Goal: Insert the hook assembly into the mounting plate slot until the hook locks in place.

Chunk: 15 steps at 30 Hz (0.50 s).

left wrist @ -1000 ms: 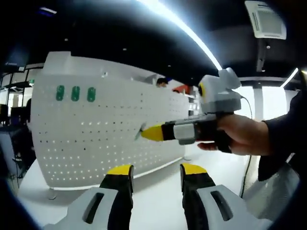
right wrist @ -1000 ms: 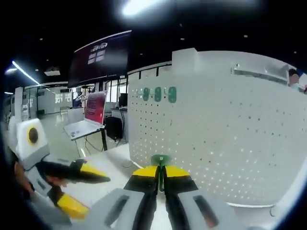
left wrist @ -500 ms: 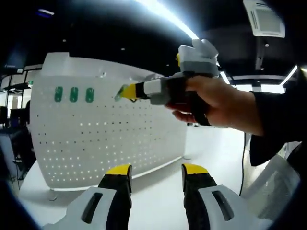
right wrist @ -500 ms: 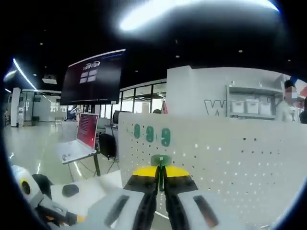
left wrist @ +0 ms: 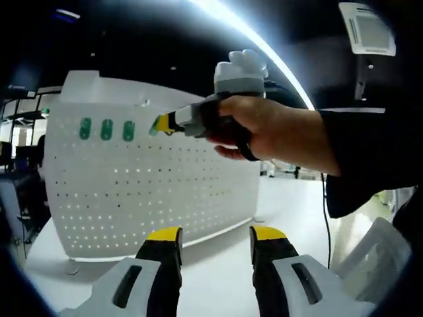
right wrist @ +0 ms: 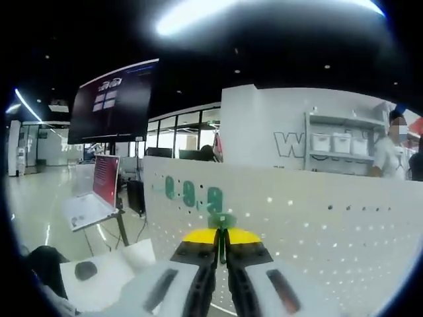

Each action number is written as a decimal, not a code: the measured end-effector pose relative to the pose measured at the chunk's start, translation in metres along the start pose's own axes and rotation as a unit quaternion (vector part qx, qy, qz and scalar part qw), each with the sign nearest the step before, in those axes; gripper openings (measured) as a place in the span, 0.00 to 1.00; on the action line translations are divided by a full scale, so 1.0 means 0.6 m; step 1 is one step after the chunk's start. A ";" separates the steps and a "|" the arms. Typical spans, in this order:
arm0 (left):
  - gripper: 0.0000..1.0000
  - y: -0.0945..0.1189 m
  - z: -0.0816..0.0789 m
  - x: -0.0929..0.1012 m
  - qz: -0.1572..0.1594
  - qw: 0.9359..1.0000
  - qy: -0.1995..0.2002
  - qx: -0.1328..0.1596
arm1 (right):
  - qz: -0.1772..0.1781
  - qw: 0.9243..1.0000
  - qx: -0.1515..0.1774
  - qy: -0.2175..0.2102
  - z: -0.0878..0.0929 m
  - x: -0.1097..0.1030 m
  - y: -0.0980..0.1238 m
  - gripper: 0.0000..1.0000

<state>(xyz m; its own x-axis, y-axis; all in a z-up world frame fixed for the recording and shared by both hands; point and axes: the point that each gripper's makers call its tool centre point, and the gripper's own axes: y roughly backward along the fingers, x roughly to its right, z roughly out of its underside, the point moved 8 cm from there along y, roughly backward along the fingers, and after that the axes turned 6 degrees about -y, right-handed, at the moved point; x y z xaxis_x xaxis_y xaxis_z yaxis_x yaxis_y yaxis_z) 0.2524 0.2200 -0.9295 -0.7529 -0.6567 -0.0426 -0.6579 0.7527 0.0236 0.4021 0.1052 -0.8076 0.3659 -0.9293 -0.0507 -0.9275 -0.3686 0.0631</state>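
Right hand-held gripper [left wrist: 160,123], raised by a hand [left wrist: 264,129], pinches a small green plastic hook [right wrist: 222,219] against the white perforated mounting plate [left wrist: 152,178], beside three green hooks [left wrist: 106,129]. Left hand-held gripper [left wrist: 215,241] gapes empty over the white worktop [left wrist: 211,264].

pegboard: the white perforated mounting plate [left wrist: 152,191] stands upright on the white table [left wrist: 218,264], far side of it.
mounted hooks: three green hook pieces [left wrist: 106,129] sit side by side in the plate's upper left rows.
right gripper [left wrist: 158,125]: just right of those three, close against the plate, high above the table.
held hook: a green hook assembly [right wrist: 222,220] sits between the right gripper's closed jaws, before the plate.
left gripper [left wrist: 217,239]: near, low over the table, well apart from the plate.
laptop [right wrist: 92,198]: left of the plate, behind it.
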 end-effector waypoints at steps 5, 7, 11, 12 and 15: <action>0.41 0.000 0.000 -0.001 0.001 1.000 0.002 0.000 | 0.023 0.999 -0.022 -0.009 0.005 0.025 -0.024 0.01; 0.41 0.001 0.000 -0.001 0.001 1.000 0.005 0.000 | 0.029 0.999 -0.027 -0.011 0.006 0.032 -0.028 0.01; 0.41 0.001 -0.001 -0.003 0.000 1.000 0.008 0.001 | 0.038 0.999 -0.036 -0.014 0.008 0.046 -0.040 0.01; 0.41 0.001 -0.001 -0.003 0.000 1.000 0.008 0.002 | 0.040 0.998 -0.036 -0.014 0.007 0.048 -0.042 0.01; 0.41 0.001 0.000 -0.003 0.001 1.000 0.009 0.001 | 0.042 0.998 -0.037 -0.012 0.006 0.050 -0.048 0.01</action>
<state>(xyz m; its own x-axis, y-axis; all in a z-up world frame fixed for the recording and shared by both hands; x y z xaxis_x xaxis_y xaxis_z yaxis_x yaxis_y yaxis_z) 0.2536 0.2215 -0.9293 -0.7539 -0.6566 -0.0236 -0.6570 0.7535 0.0220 0.4394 0.0877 -0.8143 0.2836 -0.9567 -0.0658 -0.9463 -0.2903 0.1424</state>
